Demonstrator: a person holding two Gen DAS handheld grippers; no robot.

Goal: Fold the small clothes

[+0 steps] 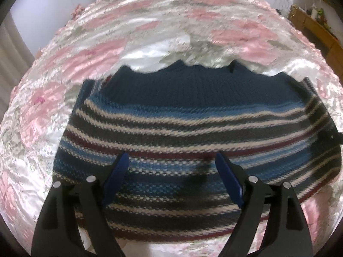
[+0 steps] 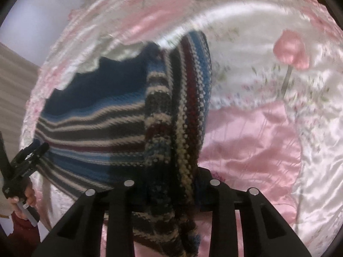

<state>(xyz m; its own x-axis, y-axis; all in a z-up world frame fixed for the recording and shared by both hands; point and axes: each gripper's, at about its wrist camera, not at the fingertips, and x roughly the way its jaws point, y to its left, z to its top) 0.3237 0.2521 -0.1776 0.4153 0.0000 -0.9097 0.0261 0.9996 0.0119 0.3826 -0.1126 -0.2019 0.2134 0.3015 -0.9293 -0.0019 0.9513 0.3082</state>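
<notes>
Shiny pink-and-white floral bedspread (image 1: 150,32) across a bed, white wall behind and a wooden shelf (image 1: 317,27) far right. Nearest in the left wrist view, left gripper (image 1: 171,160) with blue fingertips (image 1: 120,167) spread apart, hovering over the near half of a striped knit sweater (image 1: 182,128); contact with the knit not clear. Spread flat beyond the tips, navy ribbed band (image 1: 193,83) at the far edge. In the right wrist view, right gripper (image 2: 171,190) clamped on a bunched fold of the sweater (image 2: 175,111), lifted and draped between its fingers, tips buried in fabric. At far left, a hand (image 2: 23,199) on the other tool's handle.
</notes>
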